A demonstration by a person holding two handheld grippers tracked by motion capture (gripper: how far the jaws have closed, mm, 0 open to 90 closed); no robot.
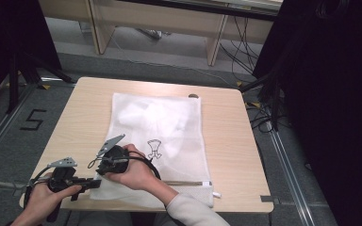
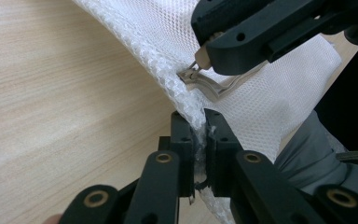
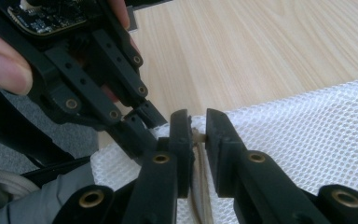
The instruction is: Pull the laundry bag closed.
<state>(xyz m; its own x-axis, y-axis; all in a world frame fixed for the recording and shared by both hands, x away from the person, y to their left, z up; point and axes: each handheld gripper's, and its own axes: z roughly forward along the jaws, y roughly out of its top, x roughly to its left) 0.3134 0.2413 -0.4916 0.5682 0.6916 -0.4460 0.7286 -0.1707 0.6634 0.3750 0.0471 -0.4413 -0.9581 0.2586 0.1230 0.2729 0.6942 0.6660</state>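
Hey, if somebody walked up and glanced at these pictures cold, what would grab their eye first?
Probably the white mesh laundry bag lying flat in the middle of the light wooden table, with a small outline drawing printed on it. Next, the two hands working at its near left corner: the left gripper is shut on the bag's mesh edge, and the right gripper is pinching the zipper pull right beside it.

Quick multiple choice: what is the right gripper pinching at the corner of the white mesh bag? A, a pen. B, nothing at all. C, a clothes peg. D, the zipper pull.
D: in the left gripper view the right gripper nips the metal zipper pull at the corner of the mesh bag, while the left gripper clamps the mesh edge.
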